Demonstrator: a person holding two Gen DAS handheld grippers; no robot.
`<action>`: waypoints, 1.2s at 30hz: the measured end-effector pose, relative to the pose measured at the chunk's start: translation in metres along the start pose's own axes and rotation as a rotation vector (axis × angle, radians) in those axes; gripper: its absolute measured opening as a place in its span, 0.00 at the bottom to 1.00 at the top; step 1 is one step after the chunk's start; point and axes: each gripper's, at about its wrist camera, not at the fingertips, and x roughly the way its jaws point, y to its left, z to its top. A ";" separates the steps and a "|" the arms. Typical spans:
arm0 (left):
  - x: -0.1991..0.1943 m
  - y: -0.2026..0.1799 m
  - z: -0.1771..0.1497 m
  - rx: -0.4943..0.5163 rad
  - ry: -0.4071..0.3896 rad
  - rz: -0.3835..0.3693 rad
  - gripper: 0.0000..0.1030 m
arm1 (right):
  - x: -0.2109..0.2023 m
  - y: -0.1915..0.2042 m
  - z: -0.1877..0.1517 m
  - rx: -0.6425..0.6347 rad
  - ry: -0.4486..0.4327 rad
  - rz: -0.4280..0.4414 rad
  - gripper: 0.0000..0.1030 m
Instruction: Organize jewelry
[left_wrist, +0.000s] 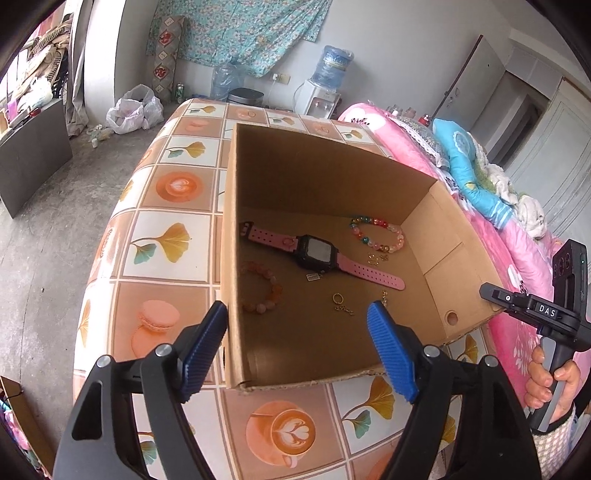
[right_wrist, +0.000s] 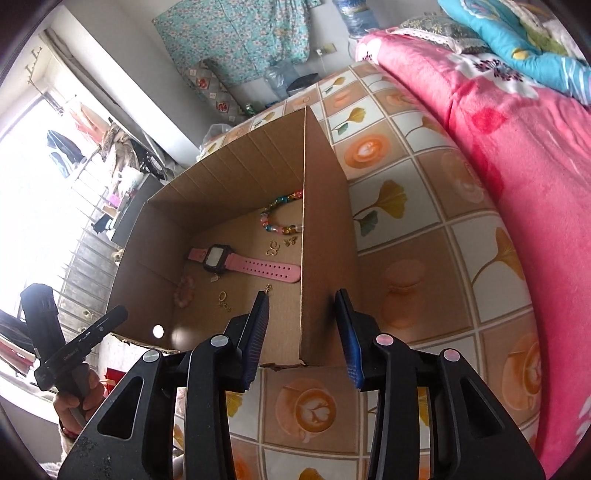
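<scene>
- Right now, from my left wrist camera, I see my left gripper (left_wrist: 297, 325) with its blue pads spread wide apart and holding nothing; it hangs over the near-left corner of the open cardboard box (left_wrist: 332, 162).
- On the box floor lies a pink-strapped watch (left_wrist: 317, 254) stretched flat, a pale orange bead bracelet (left_wrist: 262, 288) near the left wall, and a multicoloured bead bracelet (left_wrist: 376, 234) toward the far right.
- Small gold pieces sit between them: a gold ring with a chain (left_wrist: 340, 301) near my fingers and gold charms (left_wrist: 376, 257) just below the colourful bracelet.
- The box rests on a tablecloth (left_wrist: 162, 236) printed with leaves and coffee cups.
- At the right edge my right hand (left_wrist: 550, 380) grips the other tool's handle.

- From my right wrist camera, my right gripper (right_wrist: 303, 325) is open too, its two pads straddling the box's near right wall (right_wrist: 325, 258) without clamping it.
- I see the same watch (right_wrist: 243, 264), the colourful bracelet (right_wrist: 280, 216) and the orange bracelet (right_wrist: 184, 291) inside.
- A pink blanket (right_wrist: 517, 155) lies beside the table.
</scene>
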 end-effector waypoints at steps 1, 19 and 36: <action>-0.002 0.001 -0.002 -0.002 0.001 -0.005 0.73 | -0.001 -0.001 -0.002 0.005 0.003 0.006 0.36; -0.039 -0.005 -0.046 -0.029 0.030 -0.043 0.73 | -0.032 -0.002 -0.052 0.067 0.013 0.011 0.37; -0.110 -0.026 -0.077 0.046 -0.282 0.036 0.77 | -0.103 0.018 -0.100 -0.020 -0.269 -0.129 0.67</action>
